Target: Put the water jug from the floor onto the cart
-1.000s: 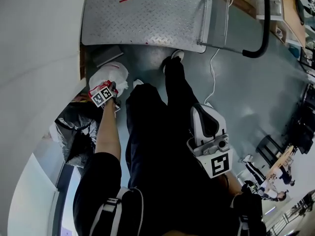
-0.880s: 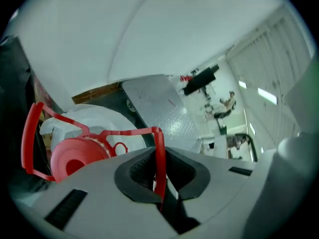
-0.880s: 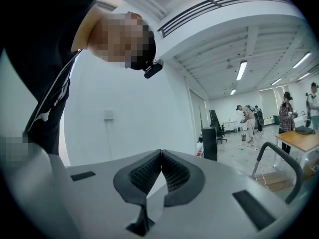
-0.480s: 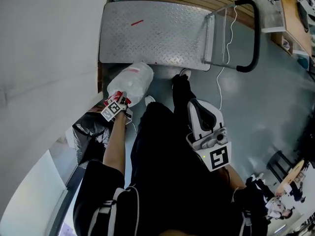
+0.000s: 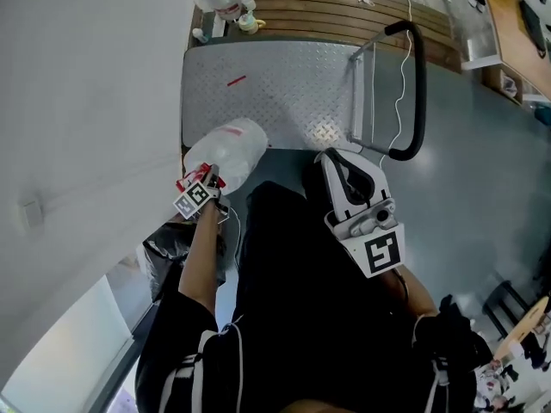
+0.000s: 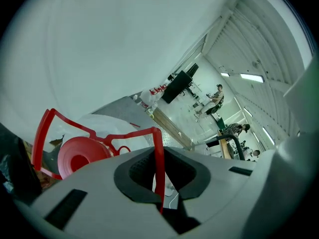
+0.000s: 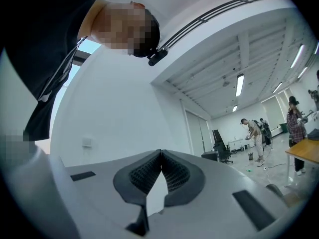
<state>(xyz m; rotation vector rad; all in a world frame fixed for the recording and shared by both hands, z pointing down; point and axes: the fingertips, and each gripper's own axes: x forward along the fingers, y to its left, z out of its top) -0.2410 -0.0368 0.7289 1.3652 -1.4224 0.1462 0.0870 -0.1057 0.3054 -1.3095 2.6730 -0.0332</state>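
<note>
Left tongs (image 6: 158,173) clenched on the jug's red handle (image 6: 158,148). Jug (image 5: 225,151) hangs from them at the cart's (image 5: 284,93) near-left corner, beside the wall. Right tongs (image 7: 160,158) clenched shut, empty, right of jug, near the push bar (image 5: 419,93).

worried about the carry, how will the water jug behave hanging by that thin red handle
The water jug hangs by its thin red handle, pinched in the left gripper, so it will probably swing. It looks bulky, so likely heavy if full. Its rounded body might roll if laid sideways.
</note>
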